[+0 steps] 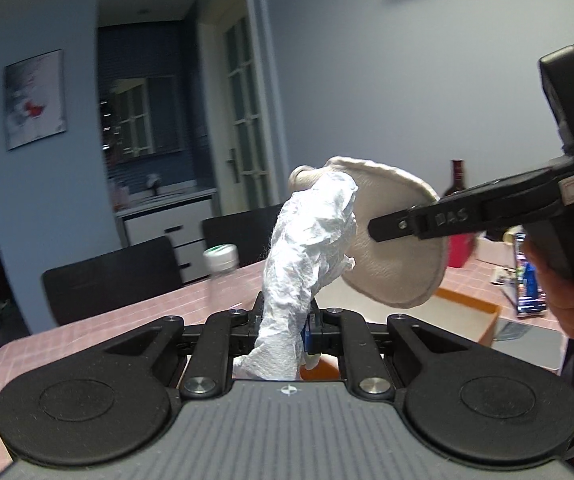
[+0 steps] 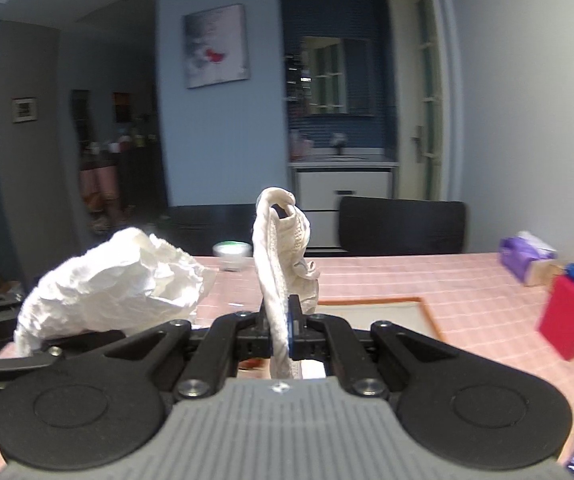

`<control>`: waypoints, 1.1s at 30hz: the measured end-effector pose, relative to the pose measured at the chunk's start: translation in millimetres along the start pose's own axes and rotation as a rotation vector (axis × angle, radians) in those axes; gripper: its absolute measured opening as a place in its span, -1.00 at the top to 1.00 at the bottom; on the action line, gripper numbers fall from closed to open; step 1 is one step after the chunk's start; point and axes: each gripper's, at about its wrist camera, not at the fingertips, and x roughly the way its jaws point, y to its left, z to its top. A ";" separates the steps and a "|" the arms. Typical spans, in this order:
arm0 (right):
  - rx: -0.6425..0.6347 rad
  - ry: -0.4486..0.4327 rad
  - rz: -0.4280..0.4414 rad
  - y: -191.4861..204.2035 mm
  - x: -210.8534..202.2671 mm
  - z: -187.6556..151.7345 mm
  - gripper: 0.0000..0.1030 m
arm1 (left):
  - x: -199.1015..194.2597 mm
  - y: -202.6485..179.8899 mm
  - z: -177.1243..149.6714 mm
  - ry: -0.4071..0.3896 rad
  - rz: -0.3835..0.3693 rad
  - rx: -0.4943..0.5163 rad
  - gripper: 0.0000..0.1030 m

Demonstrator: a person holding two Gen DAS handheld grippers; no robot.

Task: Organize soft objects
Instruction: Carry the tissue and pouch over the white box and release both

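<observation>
At lower centre of the left wrist view, the left gripper (image 1: 283,320) clamps a crumpled white tissue (image 1: 311,248) that rises to mid-frame. Just behind it at centre right, the right gripper (image 1: 375,229) pinches a cream round pad (image 1: 399,264) above the pink checked table (image 1: 167,300).

Both grippers are raised above the pink checked table (image 2: 427,276), whose middle strip is bare between the orange-rimmed tray (image 2: 383,312) at 5 o'clock of centre and the blurred white jar (image 2: 233,254) at 11 o'clock. In the right wrist view the right side is crowded: a red box (image 2: 571,320) at 3 o'clock and a purple tissue pack (image 2: 525,256) at 2 o'clock. Black chairs (image 1: 111,276) line the far edge, and the crumpled tissue (image 1: 311,248) and cream pad (image 1: 395,240) nearly touch.
</observation>
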 end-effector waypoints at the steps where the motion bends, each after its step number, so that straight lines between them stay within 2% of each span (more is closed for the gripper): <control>1: 0.001 0.005 -0.028 -6.2 2.0 -0.8 0.95 | 6.5 -6.5 2.6 0.004 -0.022 0.013 0.68; 6: 0.022 0.056 -0.121 -44.2 23.2 -5.4 0.95 | 50.6 -28.5 18.3 0.038 -0.079 0.061 0.68; 10: 0.030 0.110 -0.161 -69.7 47.4 -7.1 0.95 | 101.4 -35.6 23.9 0.120 -0.096 0.054 0.68; 14: 0.042 0.197 -0.138 -86.9 76.7 -14.9 0.95 | 138.3 -45.2 20.3 0.200 -0.056 0.077 0.68; 22: 0.011 0.325 -0.158 -105.6 141.5 -28.9 0.95 | 198.7 -31.4 5.2 0.390 -0.035 0.064 0.68; 33: 0.039 0.439 -0.114 -119.6 196.7 -49.8 0.95 | 246.0 -27.0 -16.8 0.538 0.012 0.087 0.66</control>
